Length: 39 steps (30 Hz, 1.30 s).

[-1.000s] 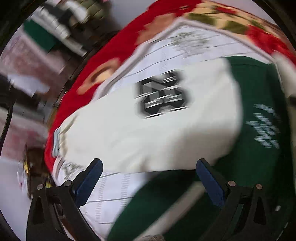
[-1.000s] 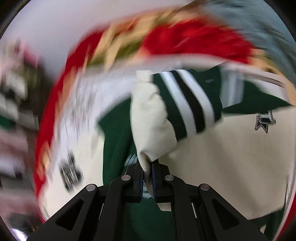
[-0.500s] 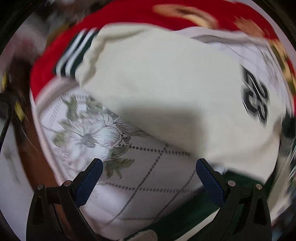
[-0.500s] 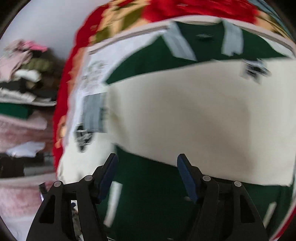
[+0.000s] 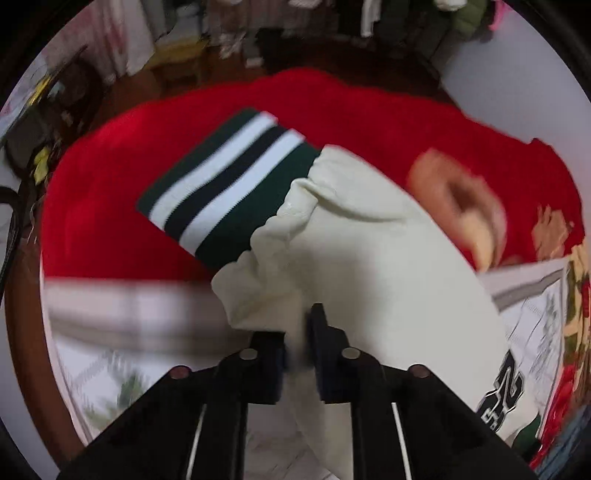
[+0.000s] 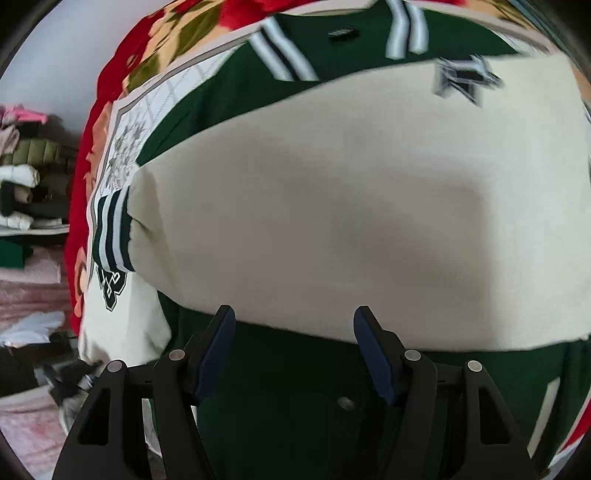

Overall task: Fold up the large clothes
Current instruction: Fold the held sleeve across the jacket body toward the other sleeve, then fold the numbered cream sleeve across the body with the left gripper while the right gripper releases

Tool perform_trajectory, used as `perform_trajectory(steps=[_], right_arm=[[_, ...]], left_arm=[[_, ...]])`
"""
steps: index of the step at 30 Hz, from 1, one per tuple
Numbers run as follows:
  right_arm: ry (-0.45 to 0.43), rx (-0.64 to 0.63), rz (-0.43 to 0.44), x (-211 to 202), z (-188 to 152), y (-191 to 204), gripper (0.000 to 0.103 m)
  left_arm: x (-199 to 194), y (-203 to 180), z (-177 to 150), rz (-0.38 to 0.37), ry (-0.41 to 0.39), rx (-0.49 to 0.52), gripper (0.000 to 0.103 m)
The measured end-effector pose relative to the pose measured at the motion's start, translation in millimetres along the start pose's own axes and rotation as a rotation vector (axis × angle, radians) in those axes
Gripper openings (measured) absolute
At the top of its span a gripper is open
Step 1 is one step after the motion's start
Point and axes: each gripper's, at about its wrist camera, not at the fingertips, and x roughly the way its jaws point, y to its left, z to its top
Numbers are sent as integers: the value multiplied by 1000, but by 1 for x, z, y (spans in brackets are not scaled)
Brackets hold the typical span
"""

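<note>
A green varsity jacket [image 6: 280,398] with cream sleeves lies on a bed. In the left wrist view my left gripper [image 5: 297,350] is shut on the cream left sleeve [image 5: 351,258] just behind its green, white and black striped cuff [image 5: 229,184]. In the right wrist view the other cream sleeve [image 6: 351,206] lies folded across the green body, its striped cuff [image 6: 110,232] at the left. My right gripper [image 6: 293,350] is open and empty, just above the green fabric below that sleeve's edge.
The bed has a red floral blanket [image 5: 110,206] and a white patterned cover [image 5: 110,354]. Stacks of folded clothes [image 6: 26,192] stand at the left of the right wrist view. Dark furniture and clutter [image 5: 258,33] lie beyond the bed.
My left gripper swung to the left sleeve and shut on it near the cuff. My right gripper let go of the other sleeve, which now lies across the jacket, and stays open.
</note>
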Motion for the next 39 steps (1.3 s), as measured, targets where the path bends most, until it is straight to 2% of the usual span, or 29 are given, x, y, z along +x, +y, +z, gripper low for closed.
perform_trajectory(steps=[6, 7, 8, 9, 10, 12, 16, 17, 18, 20, 23, 27, 31, 34, 39], right_arm=[[-52, -66, 102, 16, 24, 66, 67], [-54, -80, 120, 25, 29, 80, 62], [-32, -91, 138, 37, 33, 91, 47], [20, -103, 148, 54, 37, 101, 40], [68, -107, 148, 68, 39, 106, 40], [80, -134, 115, 81, 41, 114, 40], [85, -137, 138, 59, 39, 104, 40], [70, -131, 121, 47, 37, 96, 44], [53, -119, 118, 37, 34, 86, 57], [-12, -83, 86, 10, 29, 58, 65], [-68, -17, 47, -21, 28, 7, 76], [-65, 111, 68, -42, 16, -74, 76], [-60, 191, 47, -66, -2, -150, 76], [-70, 225, 38, -84, -15, -190, 76], [-91, 291, -7, -113, -37, -266, 76]], left_arm=[[-25, -40, 47, -59, -125, 142, 5], [-29, -46, 50, -66, -140, 161, 4], [-38, -55, 48, -71, -154, 178, 4], [-44, -62, 51, -77, -172, 200, 4], [-57, -88, 44, -78, -188, 220, 4], [-76, -110, 38, -80, -224, 260, 4], [-118, -139, 28, -93, -322, 388, 3], [-131, -148, 27, -99, -349, 423, 3], [-141, -154, 20, -105, -377, 461, 3], [-164, -174, 2, -123, -436, 545, 2], [-194, -210, -41, -168, -491, 673, 2], [-218, -262, -122, -260, -474, 842, 1], [-234, -316, -226, -367, -397, 1029, 1], [-245, -351, -317, -457, -308, 1183, 1], [-242, -378, -453, -534, -144, 1414, 2]])
